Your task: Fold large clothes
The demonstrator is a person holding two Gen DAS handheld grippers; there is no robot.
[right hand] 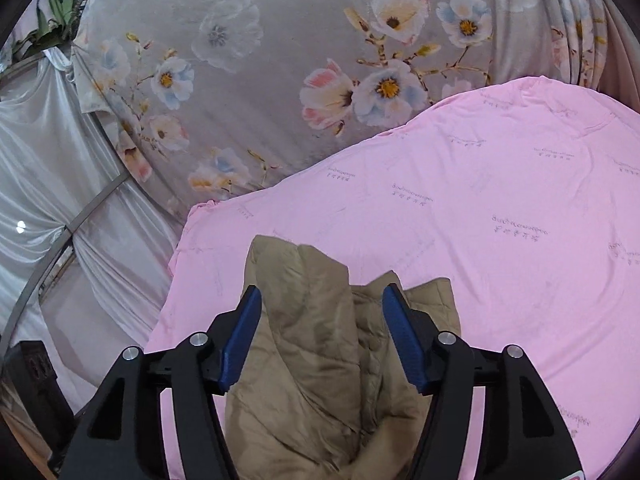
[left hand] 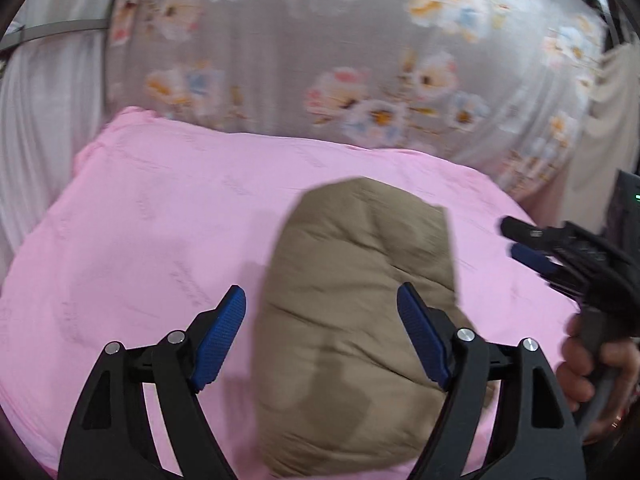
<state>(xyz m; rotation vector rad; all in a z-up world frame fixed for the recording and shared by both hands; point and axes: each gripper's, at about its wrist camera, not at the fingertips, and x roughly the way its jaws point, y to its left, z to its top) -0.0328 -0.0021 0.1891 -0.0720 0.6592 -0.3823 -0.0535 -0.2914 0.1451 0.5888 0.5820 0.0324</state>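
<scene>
Blue-padded fingers [left hand: 222,340] of the left hand-held gripper [left hand: 320,336] stand spread wide, nothing between them gripped; a khaki quilted jacket [left hand: 360,320] lies just beyond and below the gap, its bulk running from near the fingertips up toward the middle of the pink sheet [left hand: 160,220]. Left view is motion-blurred. Jacket sits folded into a compact, puffy bundle, roughly oval, with stitched quilting lines and soft creases across its top. Right hand-held gripper [right hand: 322,340] also spread apart, pads [right hand: 402,344] either side of the same jacket [right hand: 312,360] but whether they touch the cloth cannot be told. From this side the bundle shows stacked layers: a taller fold on the left, a lower flap poking out at the right edge. In the left view the right hand-held gripper [left hand: 532,248] appears at the far right, just beside the jacket's edge, with the person's hand [left hand: 592,376] around its handle. Pink sheet carries faint printed text and covers the bed. Grey floral fabric [right hand: 280,80] hangs behind, white drapery [right hand: 60,140] at far left.
</scene>
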